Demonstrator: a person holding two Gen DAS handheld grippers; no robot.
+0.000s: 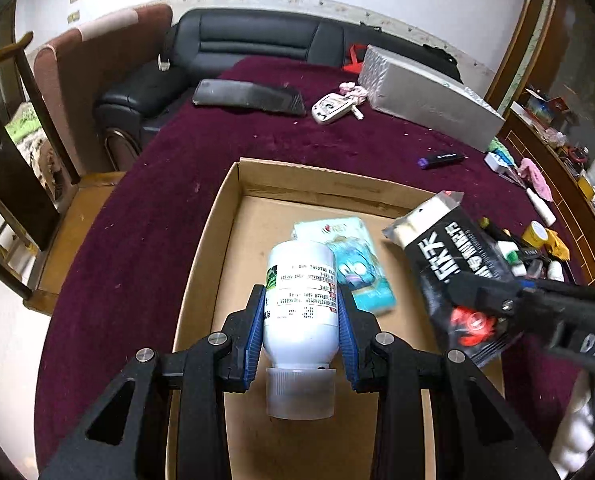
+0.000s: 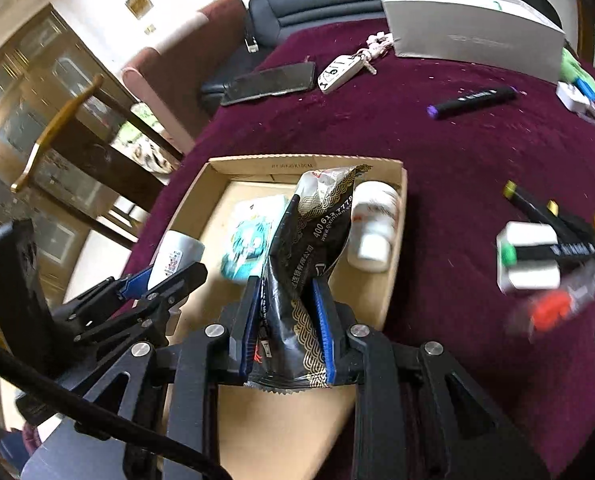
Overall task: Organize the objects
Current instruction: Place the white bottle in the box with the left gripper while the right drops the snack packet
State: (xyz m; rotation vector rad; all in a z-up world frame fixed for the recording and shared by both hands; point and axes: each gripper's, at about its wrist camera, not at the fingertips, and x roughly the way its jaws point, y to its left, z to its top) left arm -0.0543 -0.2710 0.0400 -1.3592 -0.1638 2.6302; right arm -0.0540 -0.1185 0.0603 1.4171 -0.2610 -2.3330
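Left gripper (image 1: 300,312): clamped on a white labelled bottle (image 1: 300,300), blue pads pressed to both sides of its body; translucent cap (image 1: 300,392) toward the camera, base pointing away; held above the cardboard box (image 1: 253,176).
Right gripper (image 2: 287,322): closed on a black snack packet (image 2: 297,264) with gold wave pattern, pinching its lower part; serrated bottom edge just behind the pads, silver top leaning over the box interior.
Same packet from the left wrist view: (image 1: 453,276) raised over the box's right wall, the right gripper (image 1: 477,292) reaching in from the right.
Box contents: teal tissue pack (image 1: 357,264) flat on the floor, partly under the held bottle; second white bottle (image 2: 373,224) lying against the right wall, cap toward the camera.
Box location: on a maroon tablecloth (image 2: 437,152).
Right of the box: black markers (image 2: 553,220), a white block (image 2: 531,256) and small bottles, blurred.
Beyond the box: purple-tipped black pen (image 2: 473,98), car key (image 2: 339,72), dark phone (image 2: 271,82), silver box (image 2: 473,28).
Background: black leather sofa (image 1: 233,40), wooden chair (image 2: 69,136).
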